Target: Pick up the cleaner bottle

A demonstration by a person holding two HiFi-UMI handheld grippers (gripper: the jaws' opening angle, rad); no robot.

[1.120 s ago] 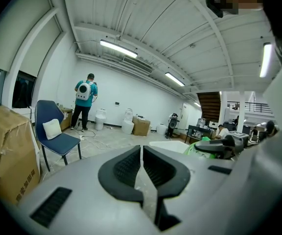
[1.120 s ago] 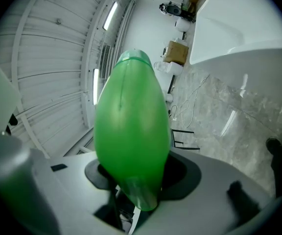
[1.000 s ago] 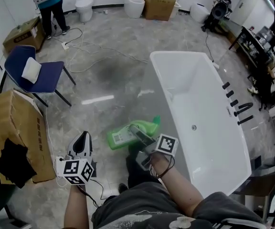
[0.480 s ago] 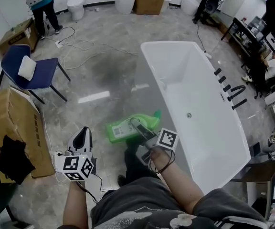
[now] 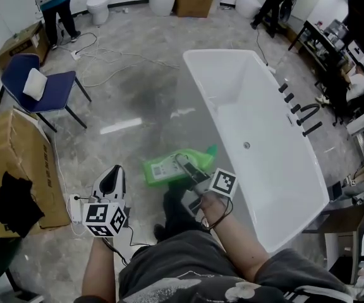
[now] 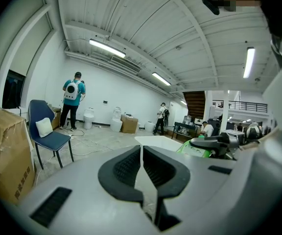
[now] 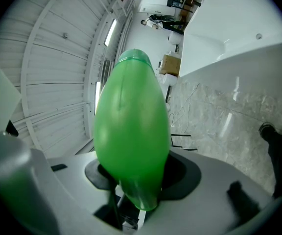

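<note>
Our left hand-held gripper (image 5: 112, 174) hangs low at the left with its jaws pressed together on nothing, as the left gripper view (image 6: 141, 150) plainly shows. To the right of it, our right hand-held gripper (image 5: 186, 167) is pinching the green cleaner bottle (image 5: 159, 169) about its body. In the right gripper view the pads sit on either side of the bottle (image 7: 131, 116), which fills the middle of that view. The bottle lies sideways in the grip, cap end towards the bathtub (image 5: 232, 87). We judge it to be off the floor (image 5: 138, 106), since nothing but the jaws seems to touch it.

So the pick-up looks done, or very nearly. What is left, as we read it, is to keep the squeeze firm and the bottle steady, because a smooth, rounded body could swing or slip between the pads.

For room, a cardboard box (image 5: 18, 163) and a blue chair (image 5: 49, 87) stand at the far left, well apart from both hands, with loose cables (image 5: 115, 60) on the floor beyond them. Open floor lies ahead, between the box and the tub. At the right, the tub's long rim runs close beside the bottle's cap end and is the nearest edge to mind. Its dark taps (image 5: 299, 112) are on the far side, well away
</note>
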